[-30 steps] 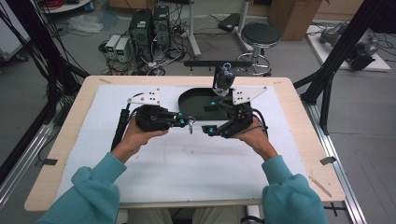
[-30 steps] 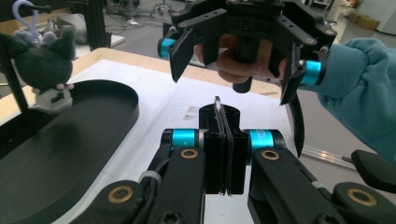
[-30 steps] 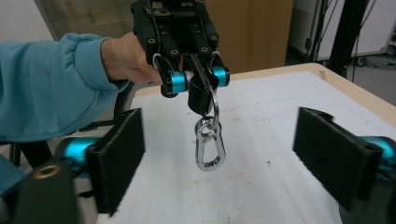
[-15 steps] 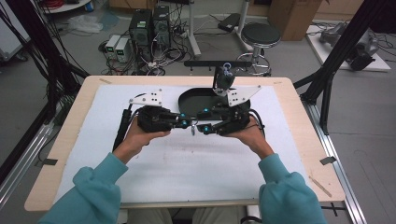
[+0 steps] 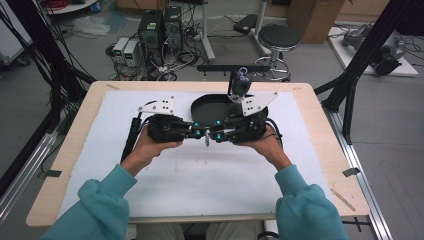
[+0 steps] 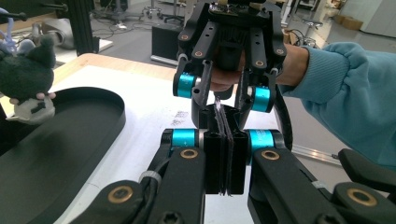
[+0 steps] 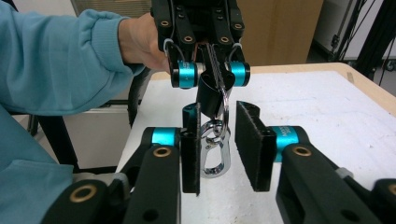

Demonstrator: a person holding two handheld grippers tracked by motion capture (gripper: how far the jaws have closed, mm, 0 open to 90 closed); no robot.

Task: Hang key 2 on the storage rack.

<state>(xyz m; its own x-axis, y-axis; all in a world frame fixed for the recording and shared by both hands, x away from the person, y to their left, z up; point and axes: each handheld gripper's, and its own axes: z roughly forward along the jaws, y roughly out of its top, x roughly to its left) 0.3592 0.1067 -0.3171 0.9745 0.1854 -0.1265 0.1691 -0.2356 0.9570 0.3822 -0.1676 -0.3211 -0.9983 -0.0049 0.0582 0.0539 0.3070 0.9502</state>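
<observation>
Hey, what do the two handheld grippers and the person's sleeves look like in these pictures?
Both the left gripper and the right gripper are black, with jointed link arms, brass-coloured pivot pins and shiny turquoise cylinders beside the flat black jaws. Each carries a pale grey three-cornered plate dotted with small holes, and a black cable trails from the left one. The person wears loose teal sleeves.

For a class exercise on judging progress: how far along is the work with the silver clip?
Done: the left gripper is shut on the black strap, so the silver clip hangs above the table. In hand: the right gripper has just been closing its jaws around the clip, with a gap at one pad. Left: completing that grip; what follows cannot be told.
</observation>
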